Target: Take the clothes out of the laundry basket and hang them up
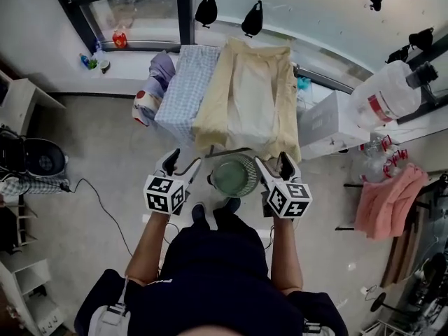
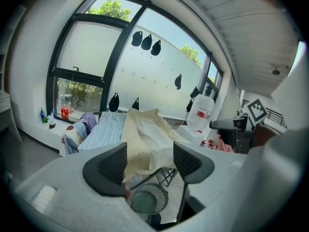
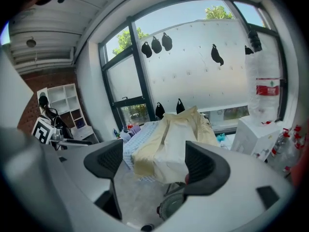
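A round green laundry basket [image 1: 234,176] stands on the floor just ahead of the person's feet, its inside showing plain green. My left gripper [image 1: 180,161] hovers at its left side and my right gripper [image 1: 274,161] at its right, both open with nothing between the jaws. Beyond the basket a cream garment [image 1: 245,96] is draped over a drying rack, with a blue checked cloth [image 1: 185,89] beside it. In the left gripper view the open gripper [image 2: 149,163] frames the cream garment [image 2: 145,134] and the basket [image 2: 149,199]. The right gripper [image 3: 152,161] frames the same garment [image 3: 171,144].
A purple cloth [image 1: 162,67] hangs at the rack's left end. A white box [image 1: 325,121] and a large water jug [image 1: 388,93] sit right of the rack. Pink cloth [image 1: 388,201] hangs on a stand at far right. A cable [image 1: 105,208] lies on the floor at left.
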The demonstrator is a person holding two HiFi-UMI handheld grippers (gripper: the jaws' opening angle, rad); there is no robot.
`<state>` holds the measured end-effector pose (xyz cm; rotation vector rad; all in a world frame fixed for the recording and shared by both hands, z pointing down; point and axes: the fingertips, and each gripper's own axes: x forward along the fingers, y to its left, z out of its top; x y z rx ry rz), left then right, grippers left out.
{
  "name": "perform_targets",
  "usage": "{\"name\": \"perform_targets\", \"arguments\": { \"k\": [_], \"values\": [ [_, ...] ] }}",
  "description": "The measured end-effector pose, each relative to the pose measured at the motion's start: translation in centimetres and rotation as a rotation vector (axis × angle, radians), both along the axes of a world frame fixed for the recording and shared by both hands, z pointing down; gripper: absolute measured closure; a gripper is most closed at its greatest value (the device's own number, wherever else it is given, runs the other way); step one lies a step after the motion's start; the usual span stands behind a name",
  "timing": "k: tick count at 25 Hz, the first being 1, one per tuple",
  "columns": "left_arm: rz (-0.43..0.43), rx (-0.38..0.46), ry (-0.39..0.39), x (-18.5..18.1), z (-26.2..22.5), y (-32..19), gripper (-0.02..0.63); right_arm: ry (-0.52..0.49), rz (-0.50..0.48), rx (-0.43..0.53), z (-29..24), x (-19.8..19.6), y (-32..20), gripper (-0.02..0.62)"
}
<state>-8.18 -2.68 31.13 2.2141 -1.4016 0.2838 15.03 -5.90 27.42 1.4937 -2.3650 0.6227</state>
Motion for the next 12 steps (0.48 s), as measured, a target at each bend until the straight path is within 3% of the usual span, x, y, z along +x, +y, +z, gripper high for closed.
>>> {"name": "perform_targets", "arguments": {
  "k": [7, 12],
  "values": [
    [-0.055, 0.029, -0.002, -2.1, -1.1, 4.2, 0.318, 0.049, -0.013, 0.076, -1.3, -1.0, 4.3, 0.204],
    [-0.090, 0.048, -0.029, -3.0, -2.3, 4.9, 0.318, 0.013, -0.015, 0.086, -1.5, -0.5, 5.4, 0.204]
  ]
}}
